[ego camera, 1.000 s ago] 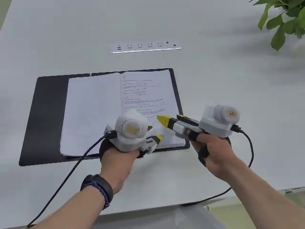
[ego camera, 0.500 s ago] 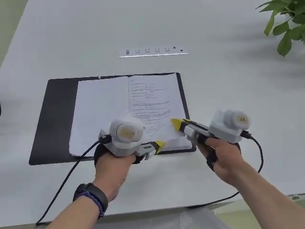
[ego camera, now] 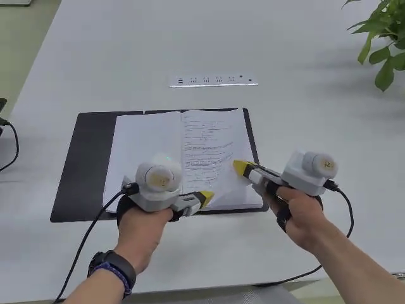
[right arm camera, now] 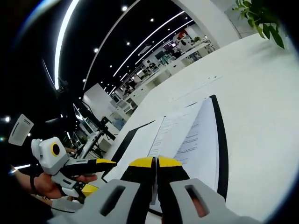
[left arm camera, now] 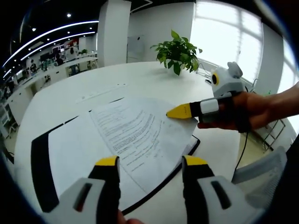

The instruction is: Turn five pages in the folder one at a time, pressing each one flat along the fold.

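right tongs [ego camera: 241,166] closed, farther from left tongs [ego camera: 204,198]

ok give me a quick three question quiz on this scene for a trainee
1. True or false: the left gripper has its jaws shut.
2. Pick one: what lies on the table beyond the far edge of the folder? A) power strip B) mug C) keyboard
3. Fill in: in the head view, the right gripper, jaws shut, is over the ___ page (printed or blank).

Key: 1 false, its jaws stand apart. 2 A. 3 printed; the printed page is the right-hand one.
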Tool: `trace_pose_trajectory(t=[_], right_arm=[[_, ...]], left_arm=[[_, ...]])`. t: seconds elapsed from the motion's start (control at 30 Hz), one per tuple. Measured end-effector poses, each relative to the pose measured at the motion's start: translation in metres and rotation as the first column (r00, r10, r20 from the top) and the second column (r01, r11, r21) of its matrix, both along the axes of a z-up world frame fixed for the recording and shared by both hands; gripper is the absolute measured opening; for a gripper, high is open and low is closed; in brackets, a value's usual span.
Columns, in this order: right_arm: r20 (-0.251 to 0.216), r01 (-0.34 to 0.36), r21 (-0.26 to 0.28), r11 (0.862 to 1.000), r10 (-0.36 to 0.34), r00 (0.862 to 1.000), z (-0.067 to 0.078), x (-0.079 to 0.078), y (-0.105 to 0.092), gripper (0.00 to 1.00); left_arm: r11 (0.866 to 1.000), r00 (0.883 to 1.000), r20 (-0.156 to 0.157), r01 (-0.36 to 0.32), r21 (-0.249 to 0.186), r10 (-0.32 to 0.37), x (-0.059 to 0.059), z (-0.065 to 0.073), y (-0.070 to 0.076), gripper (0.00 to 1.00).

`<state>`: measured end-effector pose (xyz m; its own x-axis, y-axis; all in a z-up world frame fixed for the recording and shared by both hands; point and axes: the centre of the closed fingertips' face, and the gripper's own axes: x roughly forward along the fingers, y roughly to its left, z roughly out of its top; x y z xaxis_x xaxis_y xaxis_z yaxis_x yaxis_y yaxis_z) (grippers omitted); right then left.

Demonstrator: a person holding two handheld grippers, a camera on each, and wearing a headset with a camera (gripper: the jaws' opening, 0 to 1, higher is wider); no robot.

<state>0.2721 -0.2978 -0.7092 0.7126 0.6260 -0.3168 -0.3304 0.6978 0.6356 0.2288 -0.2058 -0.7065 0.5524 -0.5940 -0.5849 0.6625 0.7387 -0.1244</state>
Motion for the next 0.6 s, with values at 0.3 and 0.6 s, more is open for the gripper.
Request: trace_pose_trajectory(t=[0.3,0.6], right_arm=[[0.007,-0.014,0.016,1.000,0.013,1.000,0.007,-0.001,0.017,0.00],[0.027,-0.040,0.017,0.999,0.039,0.999,0.018,0.000,0.038,0.00]], left_arm=[[0.998,0.998,0.019,-0.060,0.008,0.060,-0.002,0.007,0.035,0.55],[0.998,0.997,0.022,-0.070,-0.001,0.070,-0.011,0.009,0.048,0.57]])
